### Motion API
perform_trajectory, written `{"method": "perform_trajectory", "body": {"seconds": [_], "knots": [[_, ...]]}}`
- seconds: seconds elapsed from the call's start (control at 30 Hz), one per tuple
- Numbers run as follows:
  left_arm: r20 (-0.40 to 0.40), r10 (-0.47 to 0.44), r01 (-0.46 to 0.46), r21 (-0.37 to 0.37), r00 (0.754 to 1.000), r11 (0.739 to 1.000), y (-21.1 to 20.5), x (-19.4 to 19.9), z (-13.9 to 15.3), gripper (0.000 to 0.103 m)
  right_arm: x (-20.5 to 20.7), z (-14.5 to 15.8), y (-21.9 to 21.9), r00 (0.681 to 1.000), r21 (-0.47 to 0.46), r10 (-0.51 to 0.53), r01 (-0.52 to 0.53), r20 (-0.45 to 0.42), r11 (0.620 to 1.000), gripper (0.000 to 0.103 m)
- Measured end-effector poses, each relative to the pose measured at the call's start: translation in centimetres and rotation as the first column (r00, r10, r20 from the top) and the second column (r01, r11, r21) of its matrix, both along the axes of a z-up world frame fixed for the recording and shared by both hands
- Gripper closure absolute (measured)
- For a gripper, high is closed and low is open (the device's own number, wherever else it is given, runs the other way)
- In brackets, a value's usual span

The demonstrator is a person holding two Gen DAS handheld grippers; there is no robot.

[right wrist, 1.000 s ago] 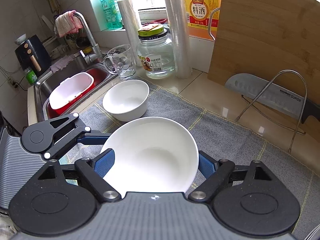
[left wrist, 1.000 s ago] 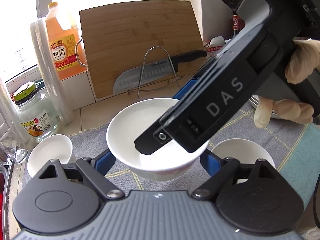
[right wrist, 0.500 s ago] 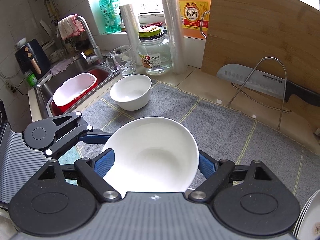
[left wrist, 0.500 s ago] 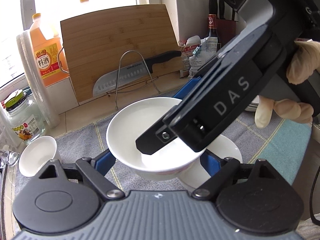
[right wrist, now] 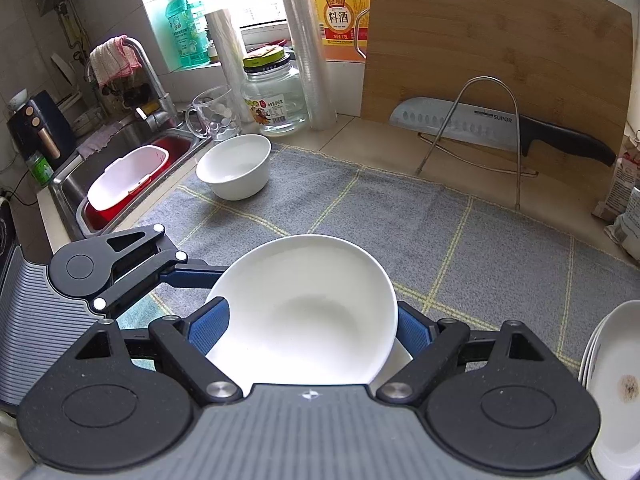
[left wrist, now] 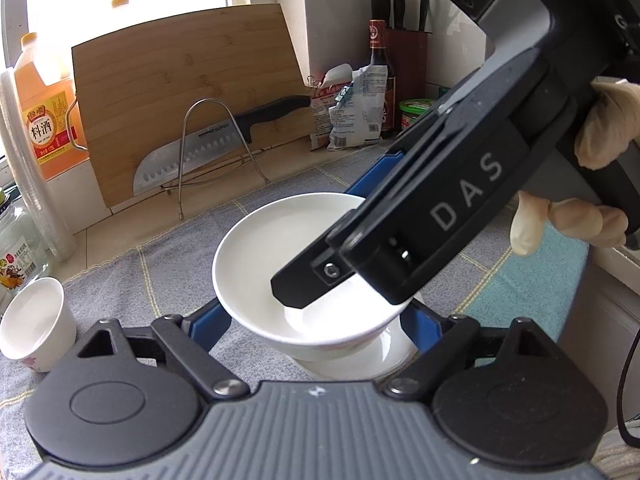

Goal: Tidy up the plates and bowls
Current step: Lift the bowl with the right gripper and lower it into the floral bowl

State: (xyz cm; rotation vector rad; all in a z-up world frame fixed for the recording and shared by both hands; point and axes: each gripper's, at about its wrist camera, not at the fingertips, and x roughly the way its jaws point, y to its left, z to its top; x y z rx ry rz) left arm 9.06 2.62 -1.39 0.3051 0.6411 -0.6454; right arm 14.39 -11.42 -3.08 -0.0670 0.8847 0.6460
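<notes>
Both the left claw and right claw clamp one white bowl between them

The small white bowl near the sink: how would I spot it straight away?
Start at the steel sink, then step onto the grey mat. At the mat's corner nearest the sink sits the small white bowl, just before a glass mug. Unlike the other bowl, no gripper holds it.

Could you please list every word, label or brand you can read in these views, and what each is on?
"DAS": side of the right tool.
"SUPOR": knife blade.
"料酒": orange bottle label; its smaller print is too small to read.
Jar label: too small to read.
Bags and dark bottle: print too blurred to read.
</notes>
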Motion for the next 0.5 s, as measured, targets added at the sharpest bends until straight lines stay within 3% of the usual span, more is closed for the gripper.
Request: {"method": "perform_trajectory", "body": {"seconds": [0.5], "knots": [[-0.059, -0.035, 0.035, -0.007, 0.998, 0.999, -1.3, -0.1, -1.6, 0.013, -0.3, -1.4, -1.4, 0.998, -0.015, -0.046, 0.045, -0.041, 0.999, 0.012]]}}
